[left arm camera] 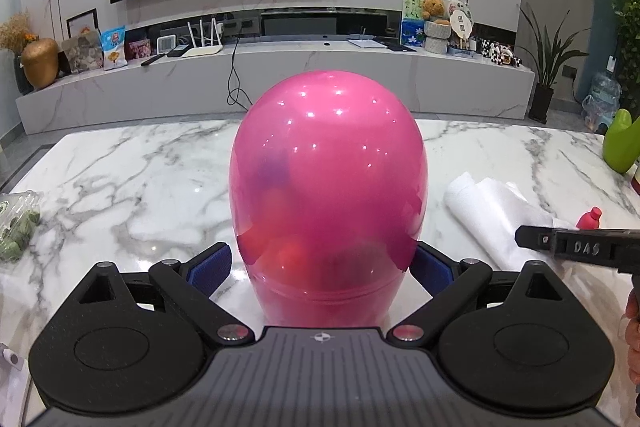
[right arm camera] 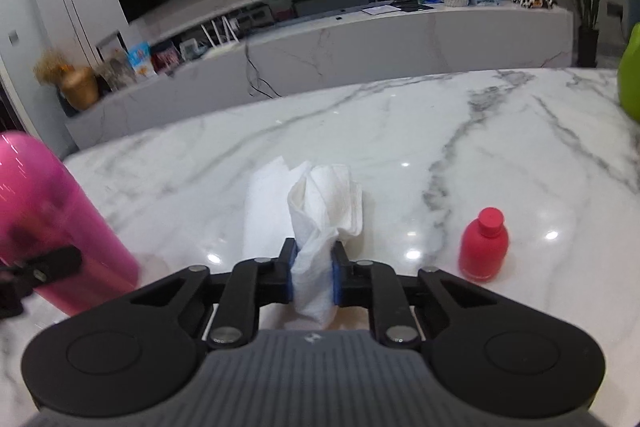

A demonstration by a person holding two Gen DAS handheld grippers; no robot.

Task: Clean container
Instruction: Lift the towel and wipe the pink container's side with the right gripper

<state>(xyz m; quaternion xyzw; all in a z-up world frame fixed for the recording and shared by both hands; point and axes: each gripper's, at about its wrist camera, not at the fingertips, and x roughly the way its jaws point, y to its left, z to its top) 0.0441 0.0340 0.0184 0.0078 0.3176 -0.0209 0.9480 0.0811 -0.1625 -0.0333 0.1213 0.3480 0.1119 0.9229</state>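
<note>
The left gripper (left arm camera: 322, 259) points level across the marble table (left arm camera: 140, 179), its 2 blue pads (left arm camera: 212, 263) spread wide and pressed against the sides of the pink container (left arm camera: 326, 195). The container lies lengthwise between the fingers, rounded end facing away toward the TV wall, and it fills the middle of the left wrist view. Dark and reddish shapes show faintly through its glossy wall; what they are cannot be told.

The right gripper (right arm camera: 314, 273) tilts slightly down over the table, jaws closed on a bunched white paper towel (right arm camera: 320, 227). The towel rises crumpled above the pads and hangs a little below them. More white towel (right arm camera: 264, 211) lies flat on the table just behind it. In the left wrist view, a black finger of the right gripper reaches in from the right edge, near the flat towel.

In the right wrist view the container sits at the far left, well apart from the held towel, blurred. A small red bottle (right arm camera: 484, 247) with a cap stands upright on the table to the right of the right gripper, near but not touching. A green object (right arm camera: 630, 75) stands at the table's far right edge. A clear pack of greens (left arm camera: 18, 227) lies at the table's left edge.
</note>
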